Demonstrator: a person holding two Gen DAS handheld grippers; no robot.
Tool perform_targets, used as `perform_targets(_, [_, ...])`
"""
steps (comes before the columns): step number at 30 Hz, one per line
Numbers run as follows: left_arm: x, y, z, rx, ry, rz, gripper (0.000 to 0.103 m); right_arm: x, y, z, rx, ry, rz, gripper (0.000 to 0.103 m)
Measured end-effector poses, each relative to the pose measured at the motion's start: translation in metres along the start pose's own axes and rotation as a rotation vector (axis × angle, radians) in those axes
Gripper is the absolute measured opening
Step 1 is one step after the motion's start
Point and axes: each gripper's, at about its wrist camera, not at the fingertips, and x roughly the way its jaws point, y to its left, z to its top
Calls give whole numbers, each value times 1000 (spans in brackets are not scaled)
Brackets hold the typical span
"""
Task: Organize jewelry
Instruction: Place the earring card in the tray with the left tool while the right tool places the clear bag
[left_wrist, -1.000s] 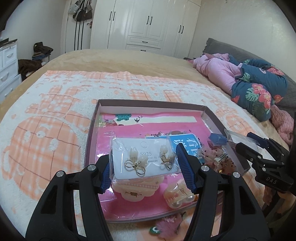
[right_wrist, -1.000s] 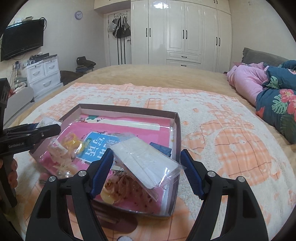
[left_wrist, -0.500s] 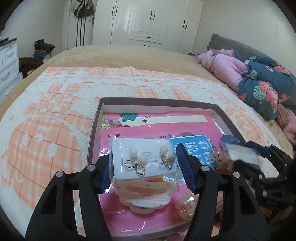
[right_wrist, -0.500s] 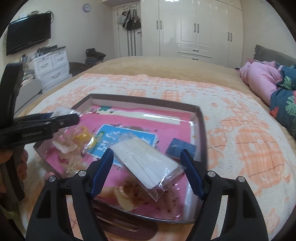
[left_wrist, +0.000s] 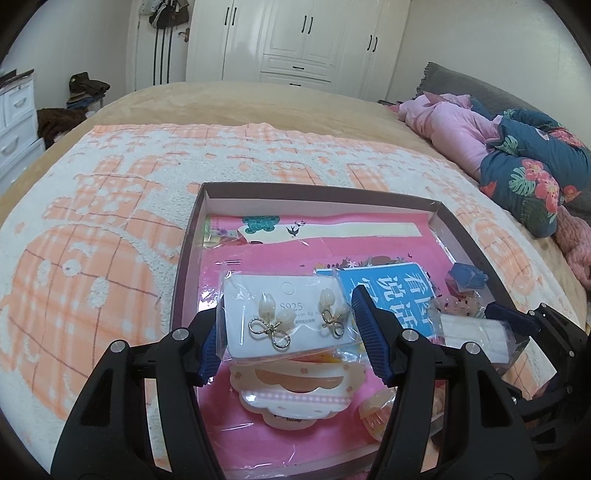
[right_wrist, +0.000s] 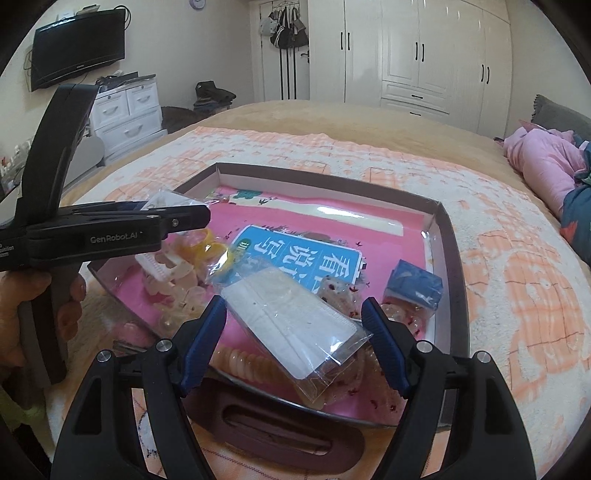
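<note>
A shallow brown box (left_wrist: 192, 236) with a pink lining lies on the towel, with jewelry packets scattered in it. My left gripper (left_wrist: 288, 321) is shut on a clear bag holding a white earring card (left_wrist: 258, 332) with two gold bow earrings, held above the box's near left part. My right gripper (right_wrist: 293, 310) is shut on a clear bag with a plain white card (right_wrist: 288, 317), held slantwise over the box's near edge. That white-card bag (left_wrist: 476, 334) also shows at the right of the left wrist view. In the right wrist view, the left gripper (right_wrist: 177, 221) reaches in from the left.
In the box (right_wrist: 447, 236) lie a blue printed card (right_wrist: 295, 254), a small blue packet (right_wrist: 413, 284), pale hair clips (right_wrist: 166, 273) and a pink scalloped card (left_wrist: 295, 387). A brown oval clip (right_wrist: 277, 432) rests on the peach-and-white towel (left_wrist: 92, 258). Bedding (left_wrist: 517, 147) is piled at the right.
My right gripper has carried its white-card bag leftward and a little lower, from the box's right edge to over its contents. The left gripper keeps its grip and has barely shifted.
</note>
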Motion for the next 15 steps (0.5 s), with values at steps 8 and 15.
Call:
perform_targets(8, [-1, -1, -1, 0, 6, -3, 54, -4, 0, -5, 15, 6, 11, 79])
perform_targets(15, [-5, -1, -2, -3, 3, -8, 58, -23, -4, -13, 31, -24, -12, 85])
